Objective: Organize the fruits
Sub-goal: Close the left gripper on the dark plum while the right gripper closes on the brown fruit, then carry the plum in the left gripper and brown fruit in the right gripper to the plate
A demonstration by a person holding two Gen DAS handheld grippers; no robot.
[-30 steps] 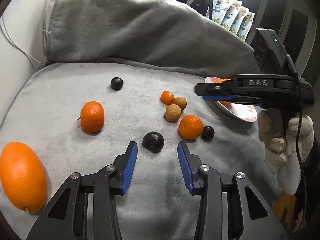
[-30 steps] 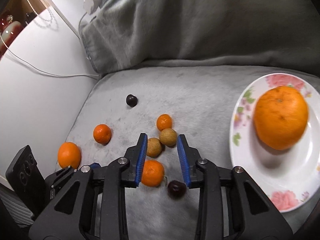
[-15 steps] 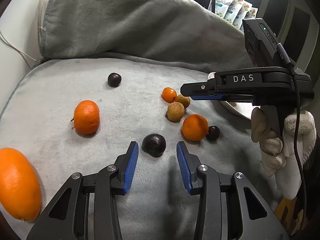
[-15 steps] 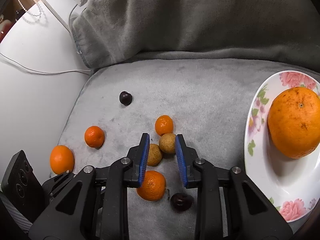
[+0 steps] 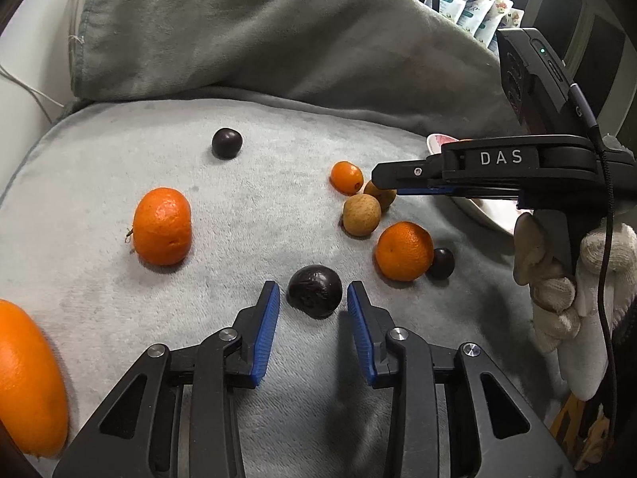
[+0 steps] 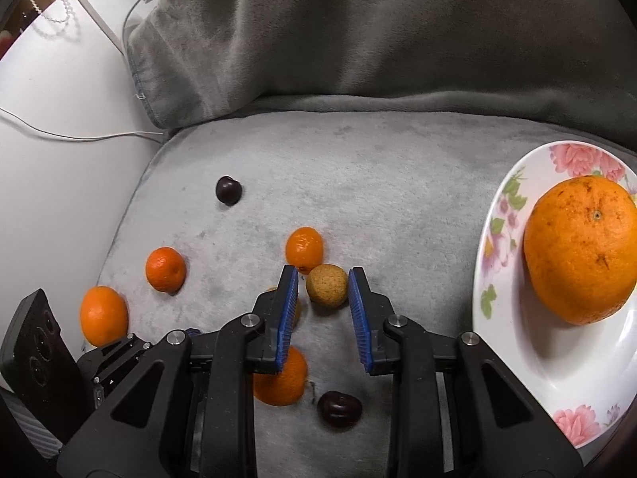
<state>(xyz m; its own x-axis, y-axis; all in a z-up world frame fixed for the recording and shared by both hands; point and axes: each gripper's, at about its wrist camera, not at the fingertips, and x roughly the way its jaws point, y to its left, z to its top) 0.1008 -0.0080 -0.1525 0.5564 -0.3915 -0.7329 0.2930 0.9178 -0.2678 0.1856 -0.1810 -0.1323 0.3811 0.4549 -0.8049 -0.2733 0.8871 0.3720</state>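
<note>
Fruits lie scattered on a grey blanket. My left gripper is open, its blue pads on either side of a dark wrinkled fruit, not touching it. My right gripper is open around a tan round fruit; it also shows from the side in the left wrist view. A flowered white plate at the right holds a large orange. Mandarins, a small orange fruit, a second tan fruit and dark plums lie around.
A bunched grey blanket rises at the back. A large orange lies at the left edge. A white wall with a cable bounds the left side. Snack bags stand at the far right.
Both grippers moved forward and down. The left one now straddles the dark fruit; the right one now straddles the tan fruit. No fruit has moved.
</note>
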